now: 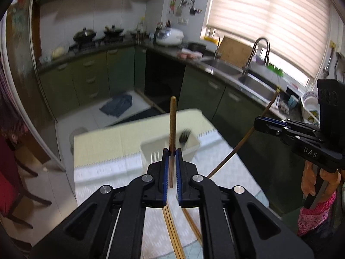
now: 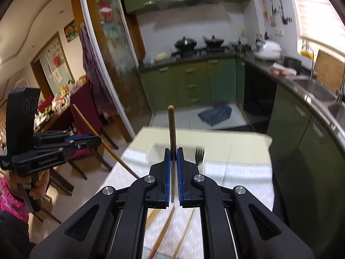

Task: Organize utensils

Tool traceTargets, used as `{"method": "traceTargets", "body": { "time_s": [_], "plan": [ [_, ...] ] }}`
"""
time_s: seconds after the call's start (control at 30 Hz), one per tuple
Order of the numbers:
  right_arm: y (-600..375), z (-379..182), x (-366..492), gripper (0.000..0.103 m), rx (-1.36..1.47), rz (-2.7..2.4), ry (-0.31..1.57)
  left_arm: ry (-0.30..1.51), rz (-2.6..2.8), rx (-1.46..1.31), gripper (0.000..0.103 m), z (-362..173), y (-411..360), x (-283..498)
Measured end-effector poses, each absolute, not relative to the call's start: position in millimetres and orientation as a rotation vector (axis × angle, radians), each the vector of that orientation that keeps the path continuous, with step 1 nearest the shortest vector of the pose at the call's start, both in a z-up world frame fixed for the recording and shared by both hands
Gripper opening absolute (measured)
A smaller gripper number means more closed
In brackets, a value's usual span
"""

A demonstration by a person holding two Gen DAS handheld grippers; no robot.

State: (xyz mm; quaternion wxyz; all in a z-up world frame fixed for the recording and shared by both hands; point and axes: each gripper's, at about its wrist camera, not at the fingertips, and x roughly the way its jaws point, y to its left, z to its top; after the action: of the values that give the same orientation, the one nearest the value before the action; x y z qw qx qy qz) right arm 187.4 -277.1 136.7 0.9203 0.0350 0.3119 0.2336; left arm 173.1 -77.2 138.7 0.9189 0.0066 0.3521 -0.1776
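**Two chopsticks pinched, tray ahead**

Green-cabinet kitchen, sink under a blinded window, woks on the hob; in front, a worktop (image 1: 107, 142) under a pale patterned cloth.

Left hand-held gripper (image 1: 172, 151) clenched on a wooden chopstick (image 1: 173, 123), blue pads gripping it part-way along, tip standing up past the fingertips, the rest running back between the pads. Right hand-held gripper (image 2: 173, 151) likewise clamped on a second chopstick (image 2: 171, 127), upright in the same fashion. Each visible in the other's view, carried above the cloth: right one at (image 1: 262, 122), left one at (image 2: 94, 140), sticks slanting down from them.

Further out, a shallow white tray (image 1: 194, 145) on the cloth with a dark fork (image 1: 185, 137) inside. Below the grippers, more loose chopsticks (image 1: 172, 233) lying on the worktop.

Handling, by judgement: light, stiff, thin, smooth sticks; prone to pivot or slip in a narrow pinch. Best held near mid-length, squarely between pads. Little breakage risk. Lowered lengthways, likely to settle flat in the tray beside the fork.
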Motion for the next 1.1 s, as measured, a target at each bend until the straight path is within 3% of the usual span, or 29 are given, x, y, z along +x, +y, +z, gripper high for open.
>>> {"method": "traceTargets", "body": {
  "time_s": [0.3,0.73,0.83,0.9,1.0,1.1],
  "plan": [
    [-273,191,232,0.006,0.094,0.409,0.499,0.603,-0.298,0.033,0.006,168,-84,210],
    [-249,111,299,0.006,0.073,0.382,0.633,0.728,-0.284,0.027,0.006,94,-91,260],
    [-245,98,302,0.006,0.062,0.381,0.653,0.751,-0.270,0.030,0.021,87,-89,258],
    [-244,92,303,0.007,0.064,0.380,0.662,0.747,-0.262,0.025,0.043,87,-84,255],
    [-243,83,306,0.007,0.071,0.380,0.677,0.732,-0.255,0.027,0.060,89,-77,249],
    [-242,76,308,0.007,0.068,0.378,0.689,0.726,-0.256,0.026,0.062,90,-76,240]
  ]
}}
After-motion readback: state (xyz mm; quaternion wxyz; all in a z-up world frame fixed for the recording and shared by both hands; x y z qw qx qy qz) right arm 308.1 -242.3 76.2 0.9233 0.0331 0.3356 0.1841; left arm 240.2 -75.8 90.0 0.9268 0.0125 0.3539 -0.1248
